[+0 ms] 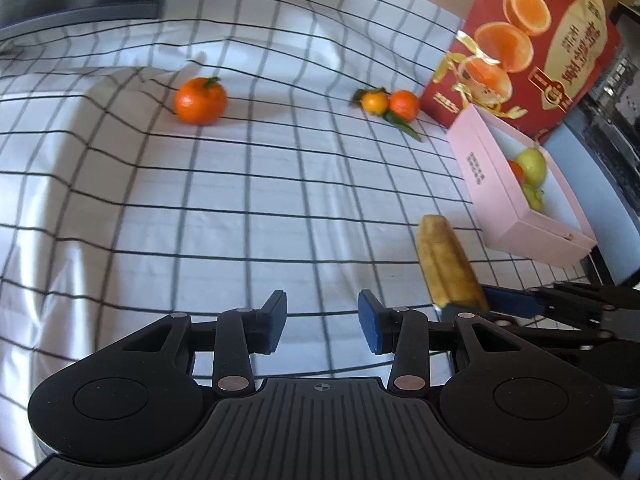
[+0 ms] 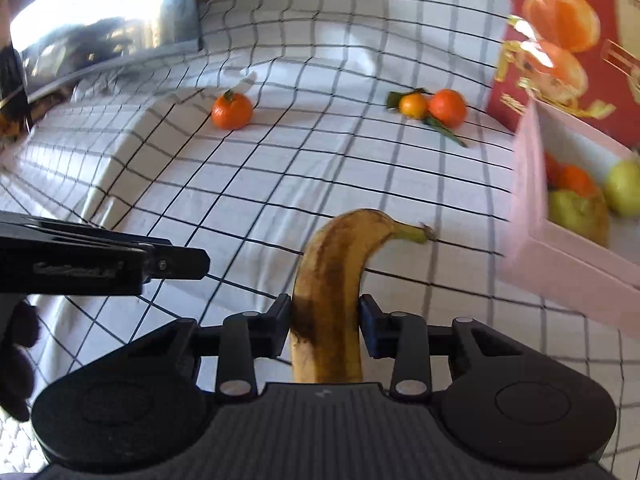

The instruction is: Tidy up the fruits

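Right gripper (image 2: pixel 325 322): I see its two fingers pressed on both sides of a banana (image 2: pixel 336 280), so it is clamped on the fruit.
Banana: it stands between the pads, spotted brown, and its stem points forward and to the right, toward the pink box (image 2: pixel 560 256). From the left wrist view I see its blunt end (image 1: pixel 444 264) sticking up from the right gripper's blue pads at the right side.
Left gripper (image 1: pixel 322 320): its fingers are apart, with nothing between them; under the gap I see only the cloth.
Cloth (image 1: pixel 240 200): white with a black grid, it covers the whole surface and has some folds.
Single mandarin (image 1: pixel 200 100): it lies alone on the cloth at the far left, with a small green stem on top.
Pair of mandarins (image 1: pixel 390 103): two small ones touching each other, with green leaves, near the red carton (image 1: pixel 536 40).
Pink box: open, at the right side just in front of the red carton. Inside I see a green-yellow fruit (image 1: pixel 532 166), a second one beside it and something orange behind.
Red carton: it stands upright behind the pink box, printed with pictures of cut oranges.
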`<state>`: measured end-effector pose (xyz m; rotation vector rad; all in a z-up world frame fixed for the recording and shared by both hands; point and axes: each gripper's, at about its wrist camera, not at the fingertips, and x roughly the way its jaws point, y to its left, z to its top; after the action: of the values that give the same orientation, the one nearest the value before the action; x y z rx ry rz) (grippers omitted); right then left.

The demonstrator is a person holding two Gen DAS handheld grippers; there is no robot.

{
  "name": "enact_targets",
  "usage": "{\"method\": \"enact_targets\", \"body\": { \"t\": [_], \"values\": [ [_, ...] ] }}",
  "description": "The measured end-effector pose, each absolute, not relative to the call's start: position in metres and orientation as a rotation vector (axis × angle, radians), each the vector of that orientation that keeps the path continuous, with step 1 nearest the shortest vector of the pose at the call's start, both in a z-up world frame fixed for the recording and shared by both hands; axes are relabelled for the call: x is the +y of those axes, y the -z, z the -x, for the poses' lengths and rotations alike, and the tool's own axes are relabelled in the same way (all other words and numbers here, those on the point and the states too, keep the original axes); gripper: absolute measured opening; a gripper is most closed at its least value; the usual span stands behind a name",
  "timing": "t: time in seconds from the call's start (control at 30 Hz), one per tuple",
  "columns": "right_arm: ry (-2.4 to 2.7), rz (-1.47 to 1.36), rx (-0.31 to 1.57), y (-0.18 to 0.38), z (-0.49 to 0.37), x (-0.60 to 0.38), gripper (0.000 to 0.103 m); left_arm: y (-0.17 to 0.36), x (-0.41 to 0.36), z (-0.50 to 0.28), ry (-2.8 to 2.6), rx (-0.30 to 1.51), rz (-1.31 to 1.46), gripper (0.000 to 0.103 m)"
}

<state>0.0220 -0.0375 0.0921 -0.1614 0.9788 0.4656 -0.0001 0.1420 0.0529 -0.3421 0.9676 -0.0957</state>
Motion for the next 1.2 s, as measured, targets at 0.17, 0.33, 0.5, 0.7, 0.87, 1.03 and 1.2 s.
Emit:
{"method": "enact_targets", "body": {
  "t": [0.17, 0.33, 0.5, 0.7, 0.87, 1.03, 1.2],
  "values": [
    [-0.409, 0.048, 1.009, -0.100, -0.015, -0.076, 0.036, -0.049, 0.123, -0.009, 0.155, 0.986, 0.320, 0.044],
    [-0.367, 0.012, 1.024, -0.098, -0.004, -0.108, 0.036, -0.048, 0.109, -0.018, 0.224, 0.985, 0.286, 0.044],
    [-0.363, 0.071, 0.996, -0.096, 0.006, -0.105, 0.036, -0.060, 0.131, -0.040, 0.128, 0.859, 0.195, 0.044],
    [-0.349, 0.164, 0.967, -0.088, 0.016, -0.088, 0.041, -0.068, 0.186, -0.080, -0.140, 0.723, 0.119, 0.044],
    [-0.351, 0.170, 0.987, -0.082, 0.024, -0.093, 0.059, -0.062, 0.203, -0.111, -0.172, 0.720, 0.090, 0.044],
    [-0.329, 0.198, 0.991, -0.073, 0.031, -0.095, 0.067, -0.053, 0.196, -0.134, -0.158, 0.768, 0.020, 0.044],
    [-0.316, 0.202, 0.977, -0.069, 0.033, -0.095, 0.080, -0.046, 0.193, -0.144, -0.187, 0.784, -0.044, 0.051]
  ]
}}
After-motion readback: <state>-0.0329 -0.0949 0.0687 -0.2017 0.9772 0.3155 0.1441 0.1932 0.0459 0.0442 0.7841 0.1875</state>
